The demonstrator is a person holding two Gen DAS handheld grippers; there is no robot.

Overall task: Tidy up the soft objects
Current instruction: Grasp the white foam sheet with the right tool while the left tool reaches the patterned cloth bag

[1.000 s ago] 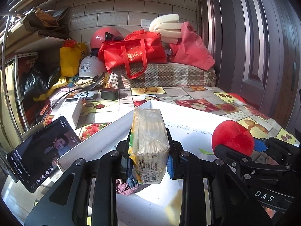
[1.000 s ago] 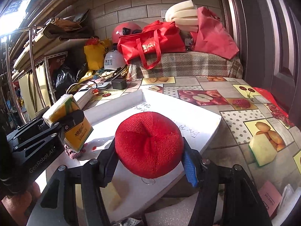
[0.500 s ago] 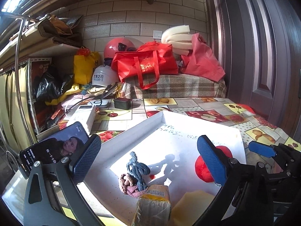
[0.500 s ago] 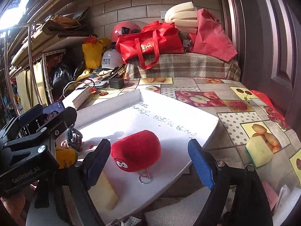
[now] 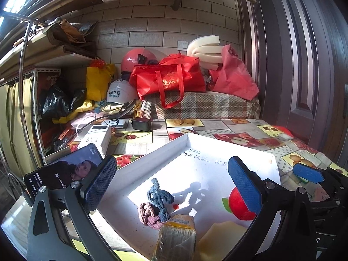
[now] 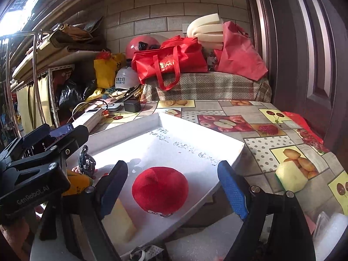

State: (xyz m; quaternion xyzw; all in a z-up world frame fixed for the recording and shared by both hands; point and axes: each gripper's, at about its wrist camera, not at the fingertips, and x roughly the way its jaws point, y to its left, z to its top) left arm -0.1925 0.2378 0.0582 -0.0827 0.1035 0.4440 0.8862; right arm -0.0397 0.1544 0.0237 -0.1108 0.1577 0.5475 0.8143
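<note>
A white tray [image 5: 165,152] [image 6: 230,143] lies on the fruit-pattern table. In it are a red plush ball [image 6: 159,190] [image 5: 239,204], a tissue pack [image 5: 176,237], blue and pink hair ties [image 5: 157,204] [image 6: 86,162] and a yellow sponge [image 6: 120,224] [image 5: 221,237]. My left gripper [image 5: 171,184] is open and empty above the tissue pack and hair ties. My right gripper [image 6: 171,189] is open and empty, its fingers either side of the red ball.
A second yellow sponge [image 6: 291,176] lies on the table right of the tray. A phone [image 5: 63,176] leans at the tray's left. A white box [image 5: 95,137], a black charger [image 5: 141,124], helmets and red bags [image 5: 169,80] crowd the back. A door [image 5: 304,54] stands at right.
Both grippers opened and let go: the tissue pack and the red ball dropped into the tray. Both grippers then drew back and up a little.
</note>
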